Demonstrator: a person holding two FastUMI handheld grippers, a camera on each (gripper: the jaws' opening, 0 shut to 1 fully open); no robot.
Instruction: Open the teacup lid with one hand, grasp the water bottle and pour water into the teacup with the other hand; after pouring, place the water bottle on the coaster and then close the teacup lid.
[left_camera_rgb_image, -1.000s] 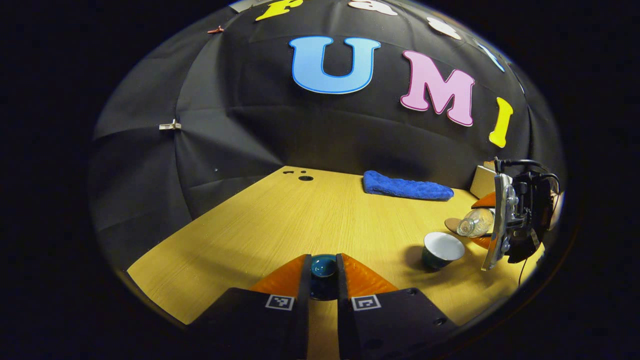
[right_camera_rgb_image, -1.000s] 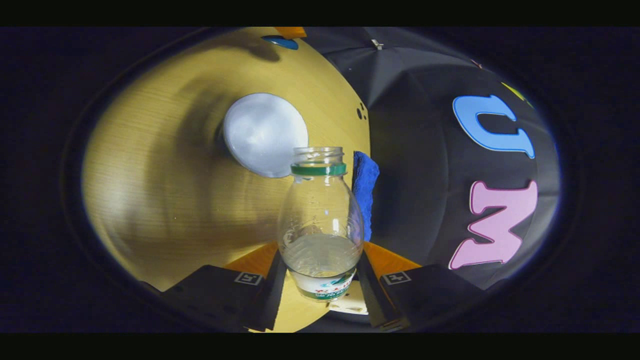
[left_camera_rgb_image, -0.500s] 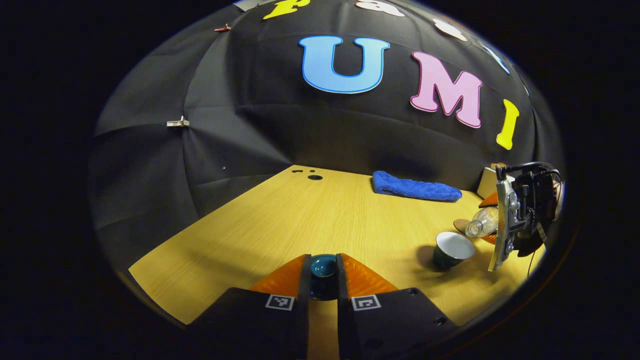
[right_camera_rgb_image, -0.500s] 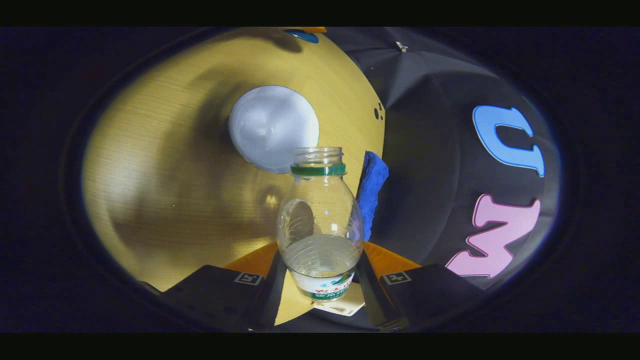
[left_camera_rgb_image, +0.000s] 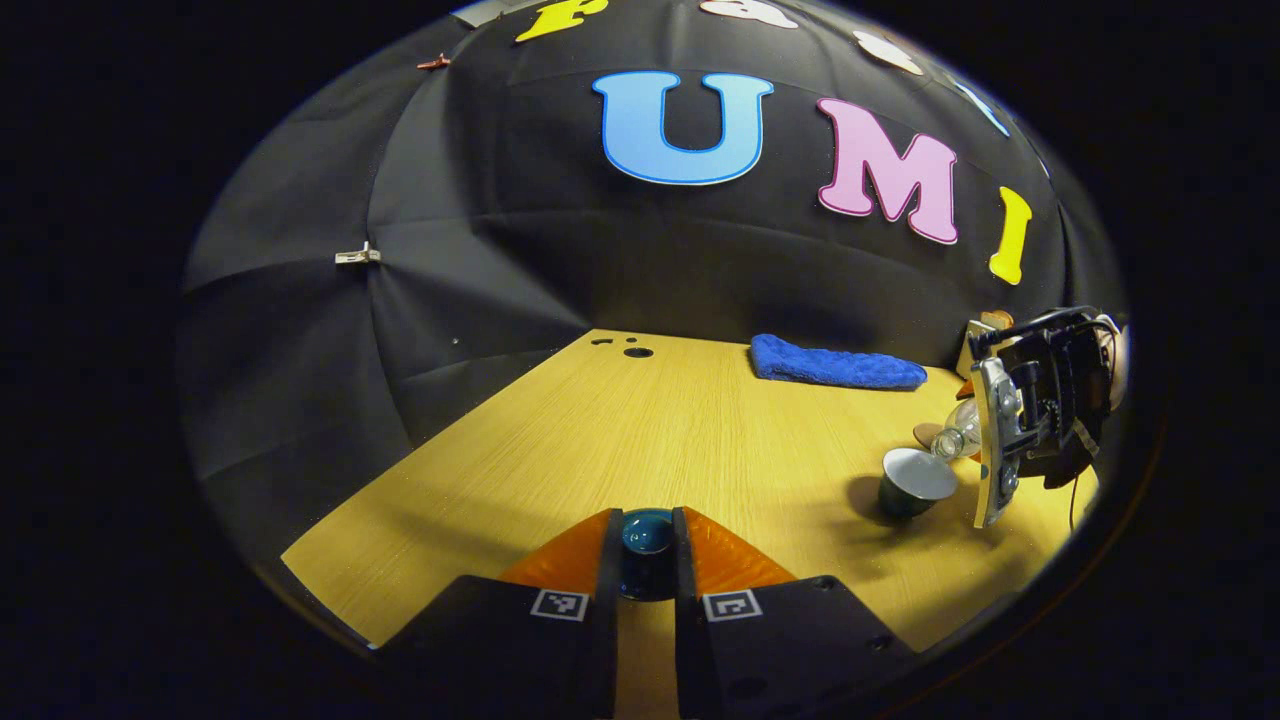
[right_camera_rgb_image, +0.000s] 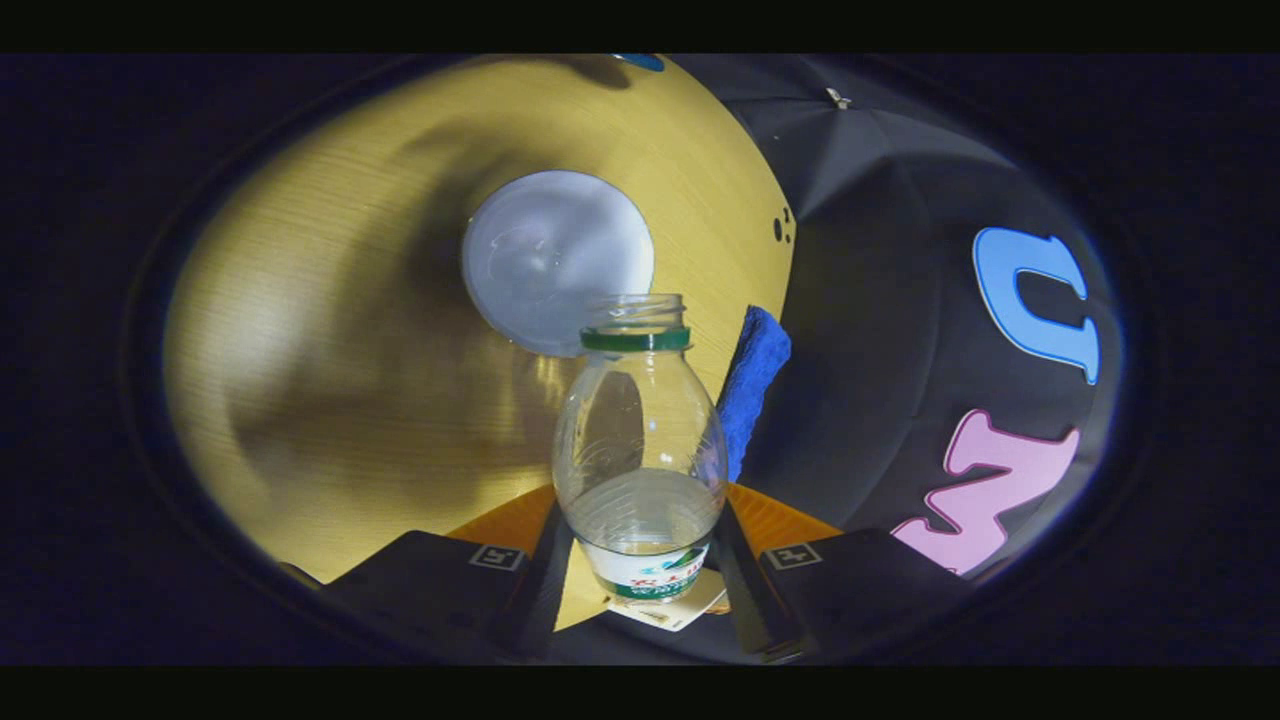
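Observation:
My left gripper (left_camera_rgb_image: 646, 545) is shut on the dark teal teacup lid (left_camera_rgb_image: 646, 533), pinching its knob above the near part of the wooden table (left_camera_rgb_image: 620, 430). At the right of the left gripper view the dark teacup (left_camera_rgb_image: 912, 481) with a white inside stands open. The right gripper holds the clear water bottle (left_camera_rgb_image: 957, 438) tipped over it, mouth near the cup's rim. In the right gripper view my right gripper (right_camera_rgb_image: 640, 545) is shut on the water bottle (right_camera_rgb_image: 640, 450), which has a green neck ring, no cap and some water inside. Its mouth points at the teacup (right_camera_rgb_image: 555, 255) below.
A folded blue cloth (left_camera_rgb_image: 835, 365) lies at the back of the table by the wall. A brown round coaster (left_camera_rgb_image: 927, 435) shows behind the cup. Cable holes (left_camera_rgb_image: 637, 351) sit at the back edge. A light box (left_camera_rgb_image: 972, 340) stands at the far right.
The right gripper has tipped the bottle further and brought its mouth closer over the teacup. The left gripper has drifted slightly, still holding the lid.

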